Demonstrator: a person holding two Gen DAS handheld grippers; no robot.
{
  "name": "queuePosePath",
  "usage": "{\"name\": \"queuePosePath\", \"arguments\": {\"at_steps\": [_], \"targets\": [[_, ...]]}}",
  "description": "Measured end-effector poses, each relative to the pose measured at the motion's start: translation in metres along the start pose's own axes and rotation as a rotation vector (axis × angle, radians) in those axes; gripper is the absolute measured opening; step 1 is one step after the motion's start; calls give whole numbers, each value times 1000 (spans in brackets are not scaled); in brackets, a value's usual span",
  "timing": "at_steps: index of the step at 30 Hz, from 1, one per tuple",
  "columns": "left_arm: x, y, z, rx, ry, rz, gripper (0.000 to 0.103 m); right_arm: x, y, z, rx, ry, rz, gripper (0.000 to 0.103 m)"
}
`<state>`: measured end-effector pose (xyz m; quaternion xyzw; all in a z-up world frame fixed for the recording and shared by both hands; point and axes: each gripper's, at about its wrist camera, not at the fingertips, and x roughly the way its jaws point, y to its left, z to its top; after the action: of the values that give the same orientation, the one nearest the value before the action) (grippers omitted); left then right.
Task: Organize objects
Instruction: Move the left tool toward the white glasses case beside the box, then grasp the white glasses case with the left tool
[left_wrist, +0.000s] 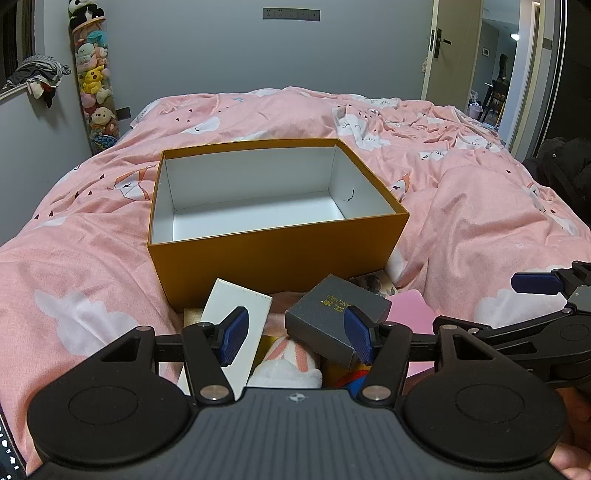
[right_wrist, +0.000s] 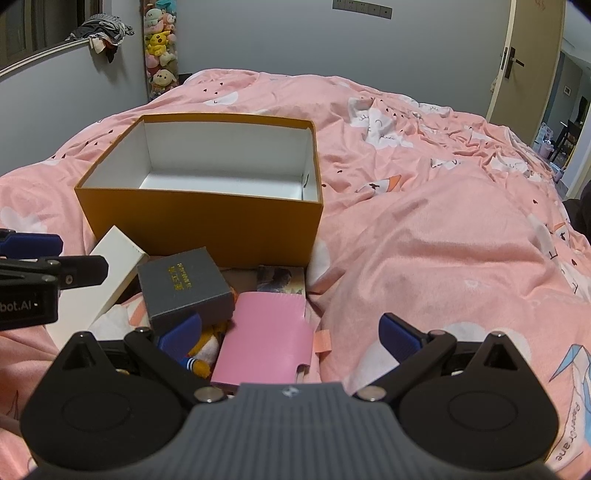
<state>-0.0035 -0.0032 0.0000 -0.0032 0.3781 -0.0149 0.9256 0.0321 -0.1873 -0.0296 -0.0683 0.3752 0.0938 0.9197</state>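
Observation:
An open orange box (left_wrist: 273, 254) (right_wrist: 207, 221) with a white, empty inside sits on the pink bed. In front of it lies a pile: a long white box (left_wrist: 236, 314) (right_wrist: 107, 273), a dark grey box with gold lettering (left_wrist: 332, 314) (right_wrist: 184, 288), a pink wallet (right_wrist: 266, 343) (left_wrist: 410, 310), a photo card (right_wrist: 280, 278) and a plush toy (right_wrist: 207, 347) (left_wrist: 291, 365). My left gripper (left_wrist: 295, 332) is open just above the white and grey boxes. My right gripper (right_wrist: 291, 339) is open over the pink wallet, holding nothing.
The rumpled pink duvet (left_wrist: 480, 221) covers the whole bed. A tube of plush toys (left_wrist: 94, 81) stands by the grey wall at far left. A door (left_wrist: 454, 48) is open at far right. A dark garment (left_wrist: 565, 173) lies at the bed's right edge.

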Motion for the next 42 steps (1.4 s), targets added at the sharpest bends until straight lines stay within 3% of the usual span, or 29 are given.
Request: {"name": "queuePosePath", "arguments": {"at_steps": [17,24,26,29,32,38,42], "targets": [[2,0,0,3,6,-8,67,2,2,0,-2,16,0,102],[3,8,2,-15,16,-51,63,5,2,4,-5,35,15,101],[2,13,5,-18,25,-62,61,5,3,6,-12,36,29,97],[4,23,9,-11,70,-85,46,8,6,10,-34,50,67,85],[10,33,9,-17,111,-112,41,14,11,14,-62,76,128,73],[26,57,7,-53,171,-55,41,32,30,27,-129,157,245,67],[36,71,8,-66,199,-28,51,45,45,41,-171,170,280,67]]}}
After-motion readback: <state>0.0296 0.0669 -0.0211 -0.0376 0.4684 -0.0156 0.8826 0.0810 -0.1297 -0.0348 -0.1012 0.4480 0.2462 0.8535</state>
